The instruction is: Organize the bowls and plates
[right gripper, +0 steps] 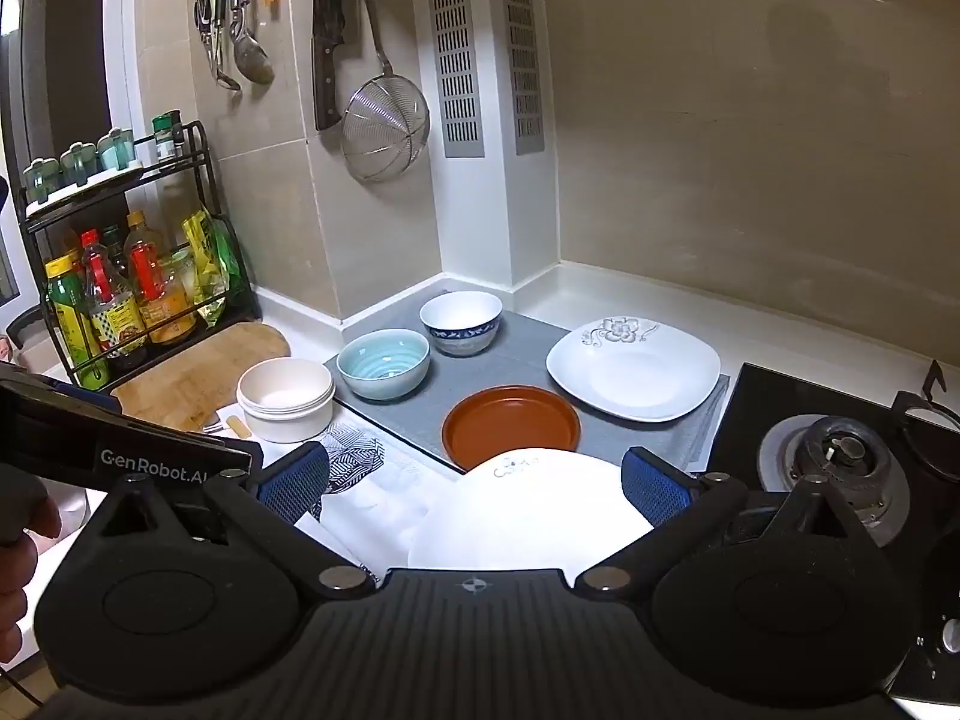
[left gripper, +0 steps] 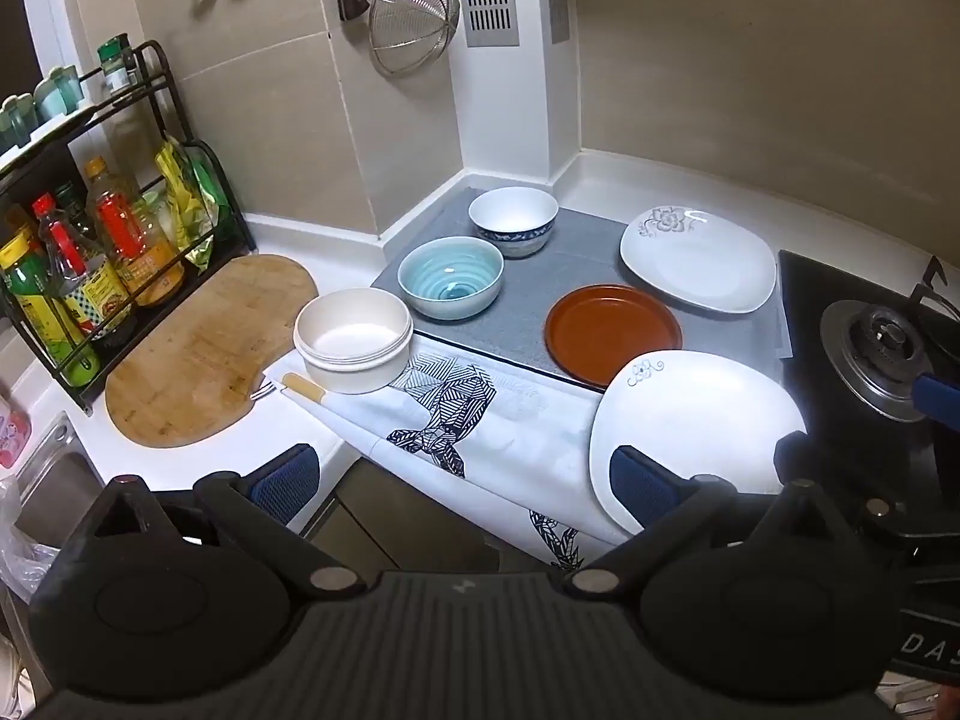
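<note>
**Both grippers wide and empty above the near white plate**

The right gripper (right gripper: pixel 474 483) had its fingers (right gripper: pixel 651 489) spread as wide as they go, with nothing held. Between them, and lower, lay the near white plate (right gripper: pixel 528 510); the pads were not touching it. The left gripper (left gripper: pixel 462 477) was also fully spread and empty, its right pad (left gripper: pixel 642 489) in front of that plate's left rim, though the fisheye view made it hard to tell how far above.

I take this near white plate as the landmark. Just behind it, almost under its far rim, sat the brown plate (left gripper: pixel 612 330) on the grey mat (left gripper: pixel 576 240). Behind and to the right of it lay the flowered white plate (left gripper: pixel 699 258). To its left, going further away, stood the cream bowl (left gripper: pixel 354 348), the turquoise bowl (left gripper: pixel 450 279) and the blue-patterned bowl (left gripper: pixel 513 219). The stove burner (left gripper: pixel 882 348) was on its right side.

The step in hand was probably to take the near plate. To do it well, the right gripper should come down to the rim, with one pad below the edge and one above, and close firmly. The plate hung partly over the counter edge, so the rim there was free to grip. It should be lifted level and not dragged against the brown plate.
</note>
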Demonstrator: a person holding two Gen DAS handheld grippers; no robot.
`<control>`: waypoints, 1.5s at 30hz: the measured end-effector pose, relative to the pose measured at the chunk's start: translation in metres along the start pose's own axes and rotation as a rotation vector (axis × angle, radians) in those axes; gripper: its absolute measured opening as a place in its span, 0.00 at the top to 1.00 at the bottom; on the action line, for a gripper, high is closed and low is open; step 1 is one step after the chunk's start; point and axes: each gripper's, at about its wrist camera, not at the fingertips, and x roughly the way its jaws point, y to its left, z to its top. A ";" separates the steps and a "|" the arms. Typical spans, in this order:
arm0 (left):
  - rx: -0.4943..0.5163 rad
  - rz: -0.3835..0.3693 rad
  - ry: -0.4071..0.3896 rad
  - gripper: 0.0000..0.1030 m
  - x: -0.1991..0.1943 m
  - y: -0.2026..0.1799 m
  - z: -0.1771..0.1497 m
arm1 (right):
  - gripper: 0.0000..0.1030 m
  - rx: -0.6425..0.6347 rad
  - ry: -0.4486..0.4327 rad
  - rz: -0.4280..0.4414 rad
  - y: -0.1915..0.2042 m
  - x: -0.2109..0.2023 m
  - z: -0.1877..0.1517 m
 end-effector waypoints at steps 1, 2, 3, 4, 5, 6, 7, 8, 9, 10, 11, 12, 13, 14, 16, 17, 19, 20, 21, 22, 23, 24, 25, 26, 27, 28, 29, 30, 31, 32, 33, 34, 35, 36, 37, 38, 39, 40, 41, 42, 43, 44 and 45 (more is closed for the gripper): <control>0.002 -0.001 -0.001 0.00 0.000 0.000 0.000 | 0.00 0.001 0.003 0.003 0.000 0.000 0.000; 0.005 -0.001 -0.002 0.00 0.000 -0.001 0.001 | 0.00 0.002 0.004 0.003 0.001 0.000 0.000; 0.006 -0.002 -0.003 0.00 0.000 -0.001 0.001 | 0.00 0.003 0.004 0.002 0.002 -0.001 0.000; 0.007 -0.003 -0.003 0.00 0.001 -0.002 0.002 | 0.00 0.004 0.003 0.001 0.004 -0.002 0.000; 0.008 -0.004 -0.003 0.00 0.001 -0.002 0.002 | 0.00 0.004 0.003 0.000 0.006 -0.002 0.000; 0.009 -0.005 -0.002 0.00 0.002 -0.002 0.002 | 0.00 0.004 0.003 -0.001 0.001 -0.002 0.000; 0.010 -0.006 -0.002 0.00 0.002 -0.003 0.003 | 0.00 0.003 0.002 0.000 -0.004 -0.002 -0.001; 0.011 -0.007 -0.002 0.00 0.002 -0.003 0.003 | 0.00 0.002 0.002 0.000 -0.004 -0.002 0.000; 0.011 -0.007 -0.003 0.00 0.002 -0.003 0.004 | 0.00 0.001 0.002 -0.002 -0.001 -0.002 0.001; 0.015 -0.006 -0.002 0.00 0.001 -0.008 0.000 | 0.00 0.001 0.003 -0.002 -0.002 -0.003 0.001; 0.013 -0.003 -0.006 0.00 0.003 -0.012 0.002 | 0.00 0.001 0.004 -0.004 -0.003 -0.001 0.000; 0.014 -0.003 -0.007 0.00 0.004 -0.013 0.002 | 0.00 0.000 0.005 -0.003 -0.004 0.000 0.000; 0.015 -0.003 -0.007 0.00 0.004 -0.013 0.002 | 0.00 0.001 0.003 -0.005 -0.002 -0.001 -0.001; 0.014 -0.002 -0.008 0.00 0.003 -0.014 0.003 | 0.00 0.000 0.005 -0.004 -0.003 0.001 -0.001; 0.015 0.001 -0.008 0.00 0.004 -0.015 0.003 | 0.00 -0.001 0.011 -0.005 -0.006 0.002 0.000; 0.016 0.002 -0.008 0.00 0.004 -0.016 0.003 | 0.00 0.002 0.014 -0.011 -0.005 -0.001 -0.001; 0.017 0.005 -0.008 0.00 0.004 -0.018 0.003 | 0.00 0.002 0.017 -0.012 -0.004 -0.001 -0.001; 0.017 0.006 -0.007 0.00 0.004 -0.018 0.003 | 0.00 0.002 0.010 -0.013 -0.003 -0.002 -0.002; 0.017 0.006 -0.008 0.00 0.004 -0.018 0.003 | 0.00 0.003 0.007 -0.012 -0.003 -0.002 -0.002; 0.018 0.002 -0.013 0.00 0.004 -0.014 0.002 | 0.00 0.004 0.003 -0.010 -0.003 -0.002 -0.002; 0.018 0.003 -0.013 0.00 0.004 -0.014 0.002 | 0.00 0.005 -0.002 -0.010 -0.003 -0.002 -0.003; 0.019 0.004 -0.013 0.00 0.004 -0.014 0.002 | 0.00 0.006 -0.004 -0.010 -0.003 -0.002 -0.002; 0.028 0.013 -0.020 0.00 0.004 -0.013 0.001 | 0.00 0.005 -0.007 -0.010 -0.003 -0.002 -0.003; 0.031 0.017 -0.022 0.00 0.004 -0.013 0.001 | 0.00 0.006 -0.009 -0.008 -0.003 -0.002 -0.003; 0.034 0.021 -0.023 0.00 0.005 -0.013 0.001 | 0.00 0.005 -0.012 -0.009 -0.003 -0.002 -0.003; 0.038 0.025 -0.026 0.00 0.005 -0.012 0.001 | 0.00 0.006 -0.014 -0.008 -0.003 -0.001 -0.003; 0.037 0.023 -0.026 0.00 0.004 -0.012 0.002 | 0.00 0.006 -0.015 -0.007 -0.003 -0.001 -0.003; 0.038 0.023 -0.026 0.00 0.004 -0.012 0.002 | 0.00 0.008 -0.018 -0.006 -0.003 -0.001 -0.003; 0.034 0.017 -0.023 0.00 0.004 -0.011 0.002 | 0.00 0.009 -0.024 -0.004 -0.004 -0.001 -0.003; 0.024 0.003 -0.013 0.00 0.004 -0.009 0.003 | 0.00 0.010 -0.026 -0.003 -0.004 -0.001 -0.003; 0.023 0.002 -0.011 0.00 0.004 -0.009 0.003 | 0.00 0.011 -0.030 -0.002 -0.004 -0.001 -0.004; 0.021 -0.003 -0.006 0.00 0.005 -0.009 0.004 | 0.00 0.016 -0.028 0.001 -0.005 0.000 -0.004; 0.018 -0.008 -0.003 0.00 0.005 -0.009 0.004 | 0.00 0.016 -0.026 0.000 -0.005 0.000 -0.004; 0.017 -0.008 -0.002 0.00 0.006 -0.008 0.004 | 0.00 0.021 -0.003 -0.001 -0.005 0.002 -0.003; 0.022 -0.001 -0.010 0.00 0.006 -0.008 0.004 | 0.00 0.023 0.004 -0.002 -0.005 0.002 -0.002; 0.023 0.001 -0.010 0.00 0.007 -0.009 0.005 | 0.00 0.020 0.013 -0.006 -0.006 0.003 -0.001; 0.022 0.003 -0.011 0.00 0.008 -0.008 0.005 | 0.00 0.028 -0.001 -0.001 -0.007 0.004 -0.001; 0.018 0.001 -0.011 0.00 0.010 -0.008 0.006 | 0.00 0.031 0.002 0.000 -0.007 0.005 -0.001; 0.017 0.000 -0.011 0.00 0.011 -0.008 0.007 | 0.00 0.037 0.001 0.002 -0.008 0.007 -0.001; 0.018 0.000 -0.009 0.00 0.014 -0.008 0.008 | 0.00 0.036 0.012 -0.002 -0.010 0.009 -0.001; 0.020 -0.001 -0.006 0.00 0.016 -0.007 0.008 | 0.00 0.044 0.014 -0.003 -0.013 0.012 0.000; 0.023 -0.001 -0.001 0.00 0.021 -0.006 0.010 | 0.00 0.040 0.021 -0.019 -0.015 0.015 -0.001; 0.028 -0.001 0.002 0.00 0.025 -0.005 0.010 | 0.00 0.048 0.021 -0.032 -0.018 0.018 -0.001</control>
